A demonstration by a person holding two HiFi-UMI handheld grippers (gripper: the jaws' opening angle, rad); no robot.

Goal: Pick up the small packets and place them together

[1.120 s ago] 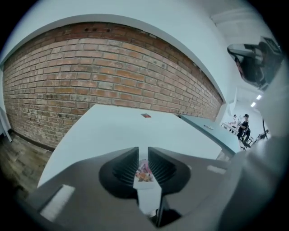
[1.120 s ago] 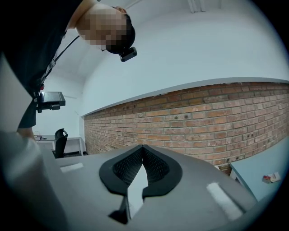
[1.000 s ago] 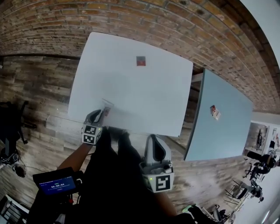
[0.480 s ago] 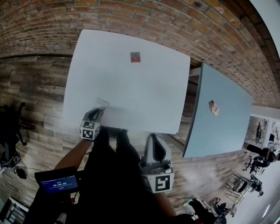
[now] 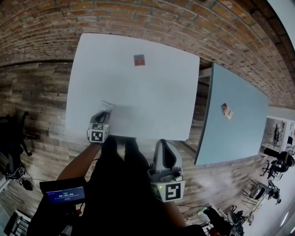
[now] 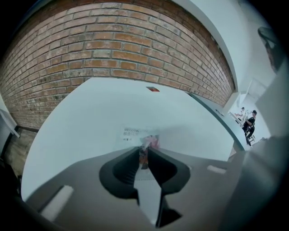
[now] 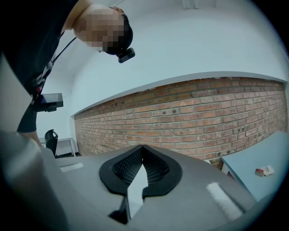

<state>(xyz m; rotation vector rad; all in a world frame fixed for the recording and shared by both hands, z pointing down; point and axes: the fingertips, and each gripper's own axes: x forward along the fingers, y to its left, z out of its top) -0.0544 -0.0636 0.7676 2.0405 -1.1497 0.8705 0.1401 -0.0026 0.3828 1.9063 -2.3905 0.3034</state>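
Claws apart at a white rectangular bench [image 5: 152,101]: left claw [image 6: 144,155], tilted down at its near edge, clamps a clear small packet [image 6: 135,132]; right claw [image 7: 142,149], closed and empty, points level. Small red packet [image 5: 139,60] lies on the bench's far side, near the brick wall [image 5: 138,14].

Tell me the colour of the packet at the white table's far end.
Red and grey; that packet shows best in the head view.
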